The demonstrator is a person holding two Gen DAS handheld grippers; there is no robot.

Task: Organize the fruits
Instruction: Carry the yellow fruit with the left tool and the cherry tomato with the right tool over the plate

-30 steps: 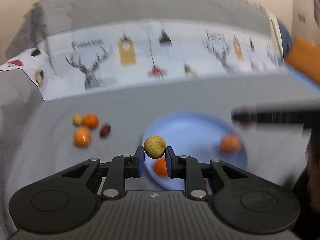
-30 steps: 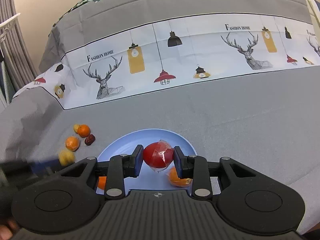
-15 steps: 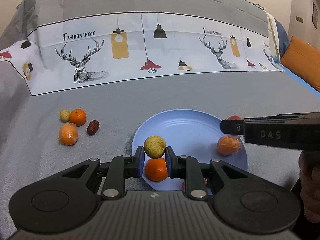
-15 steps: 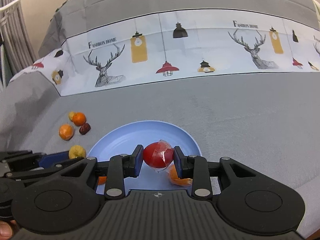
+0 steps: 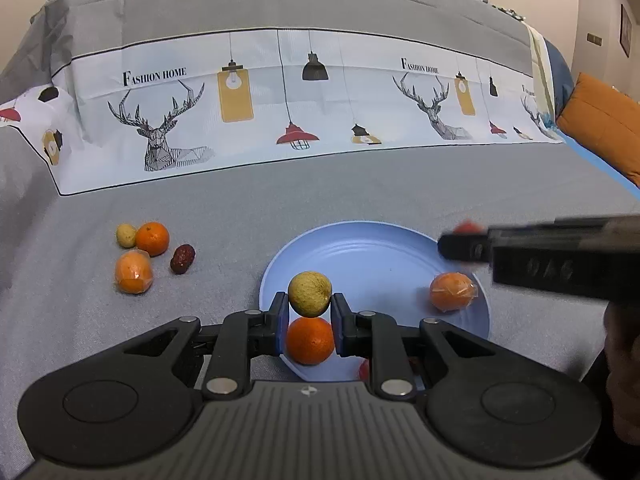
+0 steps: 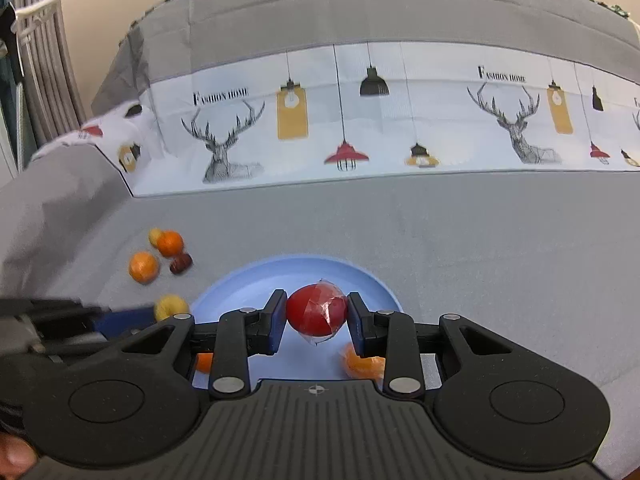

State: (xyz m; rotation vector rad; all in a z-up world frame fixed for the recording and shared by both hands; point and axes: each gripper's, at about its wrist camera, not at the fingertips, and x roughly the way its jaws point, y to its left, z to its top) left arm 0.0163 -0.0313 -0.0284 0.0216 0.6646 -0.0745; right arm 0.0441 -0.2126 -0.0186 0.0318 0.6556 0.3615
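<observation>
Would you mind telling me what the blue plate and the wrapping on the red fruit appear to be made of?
Blue plate: probably plastic or melamine, with a smooth, even, low-gloss surface and faint concentric ridges. Red fruit: its wrapping looks like thin clear plastic film, with glossy creases and a loose corner below.

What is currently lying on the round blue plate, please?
On the round blue plate lie a bare orange and a plastic-wrapped orange. A red fruit is mostly hidden behind the left tool.
</observation>
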